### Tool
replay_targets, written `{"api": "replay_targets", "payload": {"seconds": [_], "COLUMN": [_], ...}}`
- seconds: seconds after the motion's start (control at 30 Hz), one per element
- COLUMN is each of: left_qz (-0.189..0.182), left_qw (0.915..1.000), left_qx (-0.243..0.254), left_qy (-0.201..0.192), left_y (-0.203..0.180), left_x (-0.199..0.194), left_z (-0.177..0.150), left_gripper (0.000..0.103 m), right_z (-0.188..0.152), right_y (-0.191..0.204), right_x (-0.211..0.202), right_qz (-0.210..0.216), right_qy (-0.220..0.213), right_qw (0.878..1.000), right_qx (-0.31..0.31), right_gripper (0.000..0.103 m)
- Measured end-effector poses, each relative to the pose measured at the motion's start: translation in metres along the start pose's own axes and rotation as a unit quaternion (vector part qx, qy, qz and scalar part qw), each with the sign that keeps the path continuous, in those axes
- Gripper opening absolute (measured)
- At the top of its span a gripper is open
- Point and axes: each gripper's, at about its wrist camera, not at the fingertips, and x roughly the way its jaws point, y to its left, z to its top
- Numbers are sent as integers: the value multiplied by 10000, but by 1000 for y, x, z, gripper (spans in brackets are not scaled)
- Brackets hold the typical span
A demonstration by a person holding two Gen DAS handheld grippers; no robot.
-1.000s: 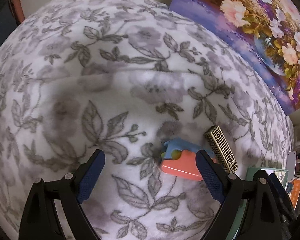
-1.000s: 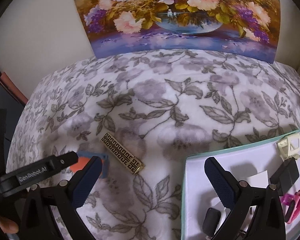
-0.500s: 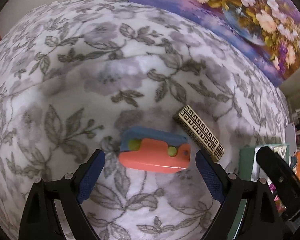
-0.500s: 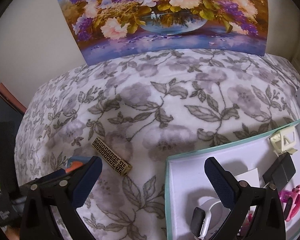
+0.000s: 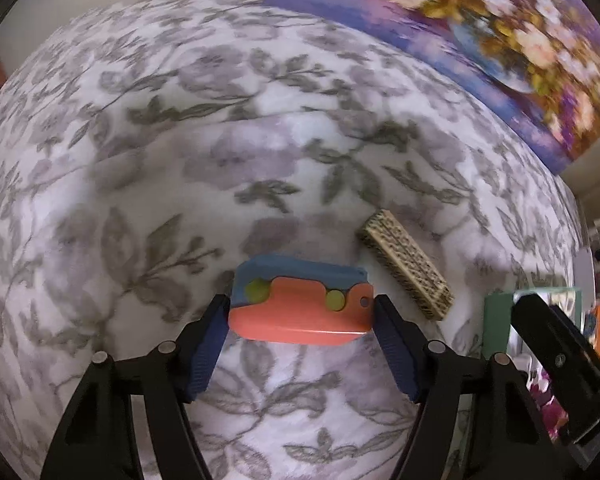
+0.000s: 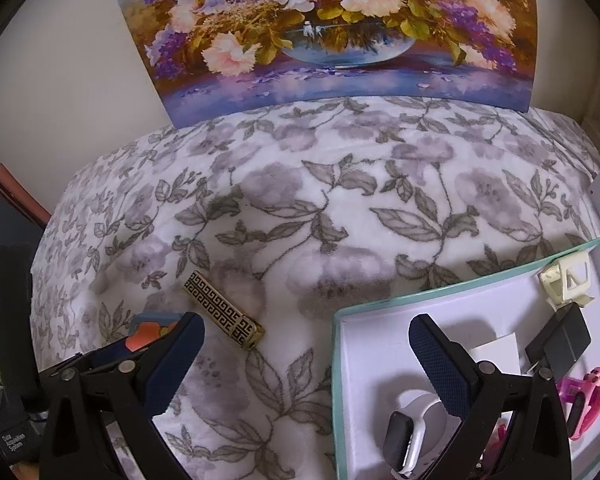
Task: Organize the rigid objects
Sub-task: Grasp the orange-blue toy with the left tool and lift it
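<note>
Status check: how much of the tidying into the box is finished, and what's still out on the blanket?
Done: the teal-rimmed box already holds a white smartwatch, a black block, a pink piece and a cream frame. In hand: the left gripper is closing around the orange-and-blue toy. Left: the gold patterned bar lies on the blanket. The right gripper hangs open, empty.

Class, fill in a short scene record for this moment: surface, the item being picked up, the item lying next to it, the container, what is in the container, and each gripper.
Surface: floral blanket
Item being picked up: orange and blue toy, between the left gripper fingers
Neighbour: gold patterned bar, lying beside the toy, apart from it
Container: teal-rimmed box
Contents: white smartwatch, black block, pink item, cream clip
Left gripper: jaws closing around the toy
Right gripper: open, empty, above the box edge
</note>
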Motion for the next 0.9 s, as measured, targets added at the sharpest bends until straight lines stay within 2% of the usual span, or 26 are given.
{"api": "replay_targets", "payload": {"seconds": [0.17, 0.33, 0.47, 0.63, 0.73, 0.8, 0.9], "left_qz": [284, 255, 278, 215, 169, 133, 107], "left_qw": [9977, 9935, 9917, 9892, 9884, 9882, 9880], "left_qx": [-602, -1083, -1208, -1402, -1474, -1496, -1509], "left_qy": [-90, -234, -335, -376, -330, -309, -303], "left_y": [36, 70, 81, 95, 100, 99, 100], "left_x": [-13, -28, -38, -47, -43, -39, -38], "left_z": [6, 8, 9, 5, 5, 7, 8], "left_gripper": [73, 73, 73, 73, 73, 73, 73], "right_z": [-2, -6, -10, -19, -27, -31, -33], "right_y": [11, 29, 42, 59, 64, 64, 65], "right_x": [1, 7, 10, 22, 34, 38, 39], "right_qz": [57, 134, 372, 545, 275, 282, 365], "right_qy": [47, 101, 176, 435, 610, 704, 784], "right_qw": [9999, 9992, 9980, 9951, 9937, 9929, 9919], "right_qx": [-103, -374, -476, -697, -901, -914, -930], "right_gripper": [103, 101, 100, 90, 83, 76, 75]}}
